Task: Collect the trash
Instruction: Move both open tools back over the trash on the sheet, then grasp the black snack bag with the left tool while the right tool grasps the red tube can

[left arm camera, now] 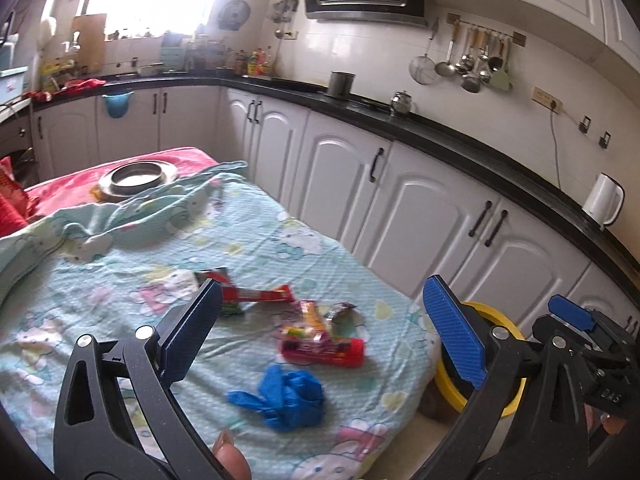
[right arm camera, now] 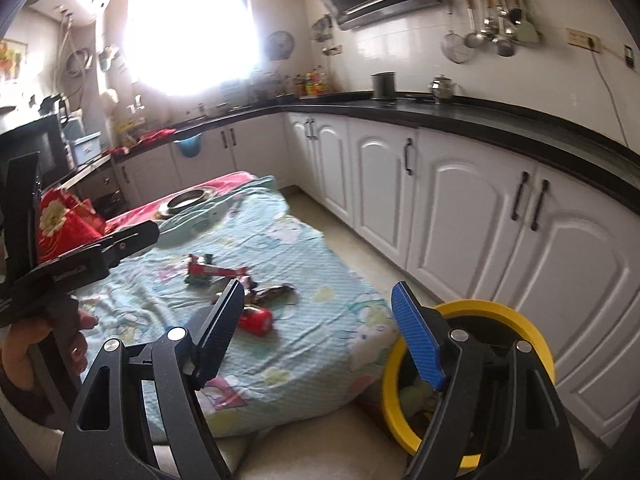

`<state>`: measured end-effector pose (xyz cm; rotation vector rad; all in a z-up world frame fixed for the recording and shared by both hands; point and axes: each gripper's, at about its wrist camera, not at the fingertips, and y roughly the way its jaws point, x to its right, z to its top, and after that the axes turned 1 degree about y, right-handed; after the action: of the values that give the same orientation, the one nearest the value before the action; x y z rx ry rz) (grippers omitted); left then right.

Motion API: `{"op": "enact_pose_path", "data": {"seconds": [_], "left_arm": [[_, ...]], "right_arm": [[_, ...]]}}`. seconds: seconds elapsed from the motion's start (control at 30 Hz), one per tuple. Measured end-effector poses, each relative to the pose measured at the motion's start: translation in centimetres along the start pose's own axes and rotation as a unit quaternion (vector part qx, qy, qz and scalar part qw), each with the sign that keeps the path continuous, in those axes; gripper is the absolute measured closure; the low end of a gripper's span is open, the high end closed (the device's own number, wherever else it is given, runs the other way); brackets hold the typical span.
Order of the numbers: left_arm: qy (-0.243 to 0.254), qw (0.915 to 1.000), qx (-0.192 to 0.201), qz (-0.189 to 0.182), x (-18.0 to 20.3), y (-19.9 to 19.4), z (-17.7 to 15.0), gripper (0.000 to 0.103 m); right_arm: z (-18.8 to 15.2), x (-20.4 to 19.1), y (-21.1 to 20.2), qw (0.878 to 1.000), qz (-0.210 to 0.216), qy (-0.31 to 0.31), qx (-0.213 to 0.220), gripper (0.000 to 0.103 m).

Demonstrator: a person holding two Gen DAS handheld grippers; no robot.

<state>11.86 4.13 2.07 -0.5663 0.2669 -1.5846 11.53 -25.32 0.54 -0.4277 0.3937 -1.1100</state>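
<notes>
Trash on the patterned cloth, bin waiting at the lower right.

A blue glove [left arm camera: 282, 398] lies at lower centre, wrappers [left arm camera: 320, 336] just above it. The left gripper [left arm camera: 320, 328] is spread wide, holding nothing; it should drop straight over one piece. The right gripper [right arm camera: 320, 320], equally wide and empty, hangs beside the yellow bin [right arm camera: 472, 376].

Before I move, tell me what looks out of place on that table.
Litter on the patterned cloth: a crumpled blue glove near the front edge, torn red snack wrappers behind it, and another red wrapper farther back. The cloth is also bunched up at its far end.
</notes>
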Motion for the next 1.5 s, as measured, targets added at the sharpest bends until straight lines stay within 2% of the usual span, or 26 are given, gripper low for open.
{"op": "enact_pose_path", "data": {"seconds": [0.1,0.27,0.47,0.73,1.0,1.3,1.43,1.5], "left_arm": [[-0.011,0.9999,0.000,0.011,-1.4,0.3,-0.1,0.011],[-0.029,0.9992,0.007,0.025,-3.7,-0.2,-0.1,0.011],[-0.041,0.9983,-0.003,0.042,-6.2,0.4,-0.3,0.011],[-0.055,0.9961,-0.028,0.062,-9.4,1.7,-1.3,0.011],[-0.057,0.9933,-0.059,0.081,-11.9,3.8,-2.4,0.011],[-0.056,0.9926,-0.096,0.048,-12.1,6.6,-3.3,0.011],[-0.053,0.9924,-0.110,0.016,-11.6,8.1,-3.5,0.021],[-0.062,0.9907,-0.121,0.012,-11.8,9.1,-3.8,0.026]], "right_arm": [[0.1,-1.1,0.9,1.000,0.018,-0.009,0.001,0.026],[0.6,-2.2,3.9,0.999,0.034,-0.009,-0.022,0.026],[1.7,-3.1,6.1,0.999,0.032,-0.015,-0.026,0.026],[2.4,-3.6,8.6,0.998,0.028,-0.027,-0.040,0.025],[2.0,-4.5,11.3,0.997,0.040,-0.041,-0.058,0.023],[1.0,-5.2,14.1,0.991,0.054,-0.074,-0.098,0.023],[0.2,-5.6,15.0,0.986,0.063,-0.099,-0.114,0.023],[-0.3,-5.6,15.6,0.983,0.073,-0.104,-0.129,0.023]]}}
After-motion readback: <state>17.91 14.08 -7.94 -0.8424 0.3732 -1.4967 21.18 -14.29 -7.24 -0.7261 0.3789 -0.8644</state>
